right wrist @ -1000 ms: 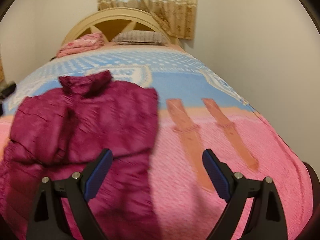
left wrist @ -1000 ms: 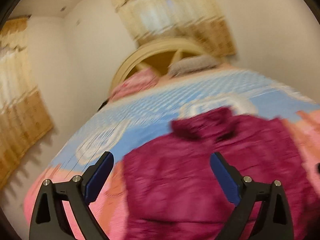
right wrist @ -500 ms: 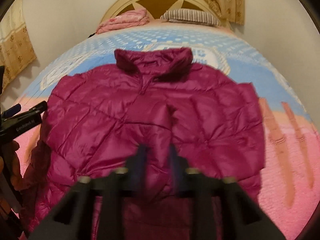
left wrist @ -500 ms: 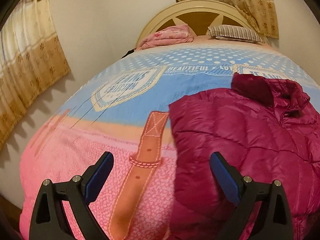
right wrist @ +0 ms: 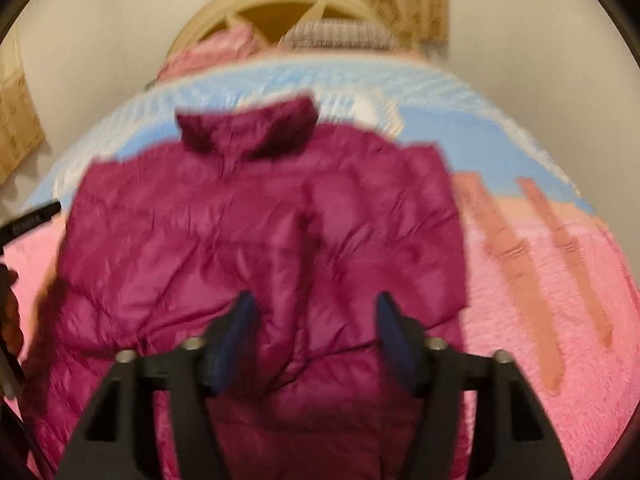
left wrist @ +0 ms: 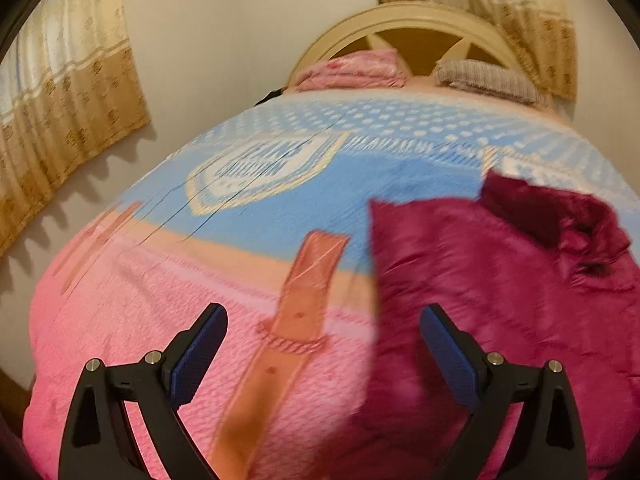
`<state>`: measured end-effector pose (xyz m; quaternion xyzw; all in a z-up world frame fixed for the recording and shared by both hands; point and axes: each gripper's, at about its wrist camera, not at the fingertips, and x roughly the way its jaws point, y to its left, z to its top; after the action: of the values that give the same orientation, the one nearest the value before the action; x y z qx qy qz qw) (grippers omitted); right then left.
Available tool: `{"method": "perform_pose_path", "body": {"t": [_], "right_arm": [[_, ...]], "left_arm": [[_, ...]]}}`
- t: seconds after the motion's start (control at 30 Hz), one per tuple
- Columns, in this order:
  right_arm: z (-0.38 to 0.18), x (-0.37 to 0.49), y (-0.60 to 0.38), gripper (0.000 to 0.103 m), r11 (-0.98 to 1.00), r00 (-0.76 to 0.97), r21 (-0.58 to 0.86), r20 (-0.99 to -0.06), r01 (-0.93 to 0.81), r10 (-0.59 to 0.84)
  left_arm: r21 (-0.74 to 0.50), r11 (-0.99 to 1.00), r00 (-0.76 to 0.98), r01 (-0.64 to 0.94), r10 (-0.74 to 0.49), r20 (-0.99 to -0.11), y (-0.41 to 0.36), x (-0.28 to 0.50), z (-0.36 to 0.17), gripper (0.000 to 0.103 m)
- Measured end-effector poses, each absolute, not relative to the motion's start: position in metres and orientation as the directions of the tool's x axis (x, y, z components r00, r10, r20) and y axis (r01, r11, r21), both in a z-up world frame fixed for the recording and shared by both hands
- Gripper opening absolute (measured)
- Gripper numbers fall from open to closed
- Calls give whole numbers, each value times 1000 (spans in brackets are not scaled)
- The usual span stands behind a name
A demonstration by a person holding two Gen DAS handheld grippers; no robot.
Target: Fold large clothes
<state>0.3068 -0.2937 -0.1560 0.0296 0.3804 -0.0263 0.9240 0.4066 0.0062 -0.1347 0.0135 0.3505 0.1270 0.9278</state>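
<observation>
Jacket [right wrist: 260, 240] flat on bed [left wrist: 280, 208] — right hand-held gripper [right wrist: 314, 328] just reopening, empty; left [left wrist: 322, 340] spread wide.

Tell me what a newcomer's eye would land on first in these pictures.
The magenta puffer jacket comes first, spread flat on the near, pink end of the bed, collar toward the headboard. Next come the two grippers: the right gripper, jaws just reopening and holding nothing, sits over the jacket's middle, while the left gripper is open at its edge.
</observation>
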Motion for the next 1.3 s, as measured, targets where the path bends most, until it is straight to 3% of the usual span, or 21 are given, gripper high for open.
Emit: {"method": "perform_pose_path", "body": {"t": [0.07, 0.13, 0.23, 0.33, 0.6, 1.3], "right_arm": [[-139, 304, -292, 61, 994, 743, 13, -666, 107, -72], [-125, 303, -285, 42, 995, 771, 21, -633, 102, -66], [-115, 320, -268, 37, 997, 773, 43, -634, 57, -17], [-127, 349, -261, 37, 995, 748, 92, -663, 39, 32], [-187, 371, -261, 35, 994, 687, 76, -727, 84, -3], [-204, 378, -258, 34, 995, 677, 31, -735, 94, -41]], "left_arm": [[79, 978, 749, -191, 197, -633, -2, 410, -127, 97], [45, 985, 759, -164, 155, -633, -10, 418, -121, 97], [-2, 993, 750, -116, 86, -656, -22, 434, -124, 97], [54, 992, 721, -111, 118, -683, -35, 448, -140, 97], [88, 993, 659, -73, 115, -743, -46, 447, -196, 98], [129, 989, 622, -68, 143, -770, -52, 453, -209, 100]]}}
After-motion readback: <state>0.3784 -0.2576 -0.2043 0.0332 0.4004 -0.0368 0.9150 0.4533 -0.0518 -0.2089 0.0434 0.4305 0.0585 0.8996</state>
